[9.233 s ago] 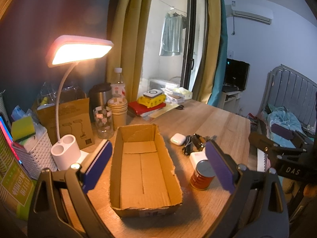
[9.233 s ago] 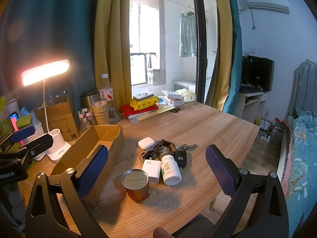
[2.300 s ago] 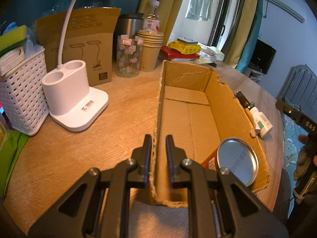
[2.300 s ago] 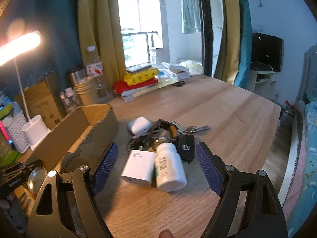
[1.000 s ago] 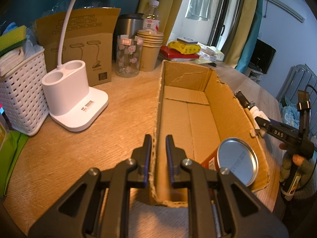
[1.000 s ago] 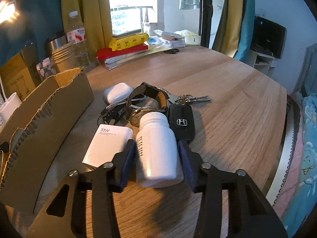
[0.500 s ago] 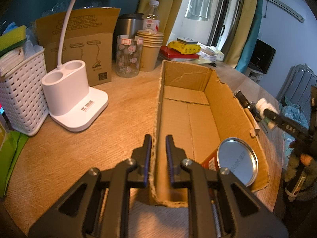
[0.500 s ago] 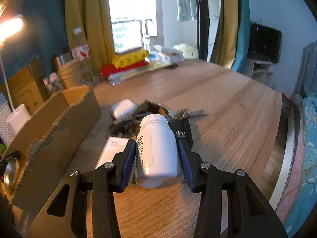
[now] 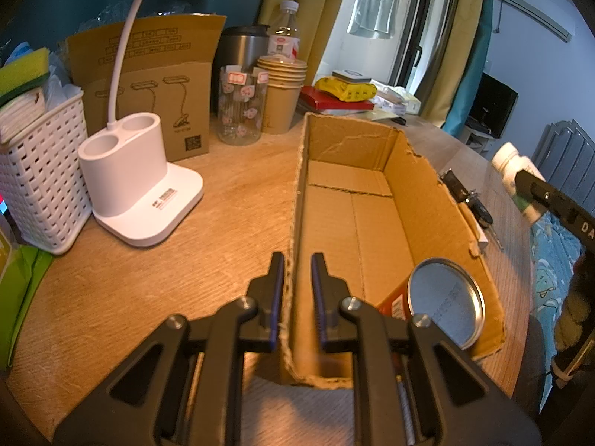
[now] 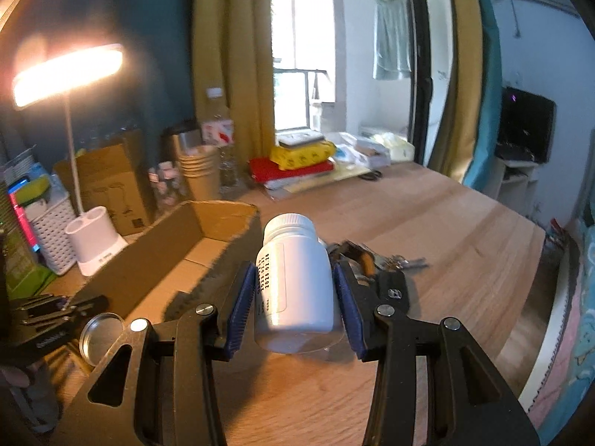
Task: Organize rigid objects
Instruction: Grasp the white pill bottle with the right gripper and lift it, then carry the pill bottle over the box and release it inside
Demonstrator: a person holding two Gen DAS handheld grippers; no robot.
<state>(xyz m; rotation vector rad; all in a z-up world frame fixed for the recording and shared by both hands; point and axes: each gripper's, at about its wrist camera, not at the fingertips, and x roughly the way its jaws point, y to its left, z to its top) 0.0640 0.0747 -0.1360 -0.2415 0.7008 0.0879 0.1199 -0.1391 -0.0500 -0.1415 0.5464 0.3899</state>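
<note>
Above the counter, the right gripper is clamping a light, slick, rigid pill bottle mid-body, while the left gripper is pinching the cardboard box wall.

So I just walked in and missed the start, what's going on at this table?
A person is tidying loose items into the cardboard box. The left claw is clamped on the box's near wall, steadying it. The right claw holds a white pill bottle in the air beside the box. A tin can already sits inside; the keys remain on the table.
</note>
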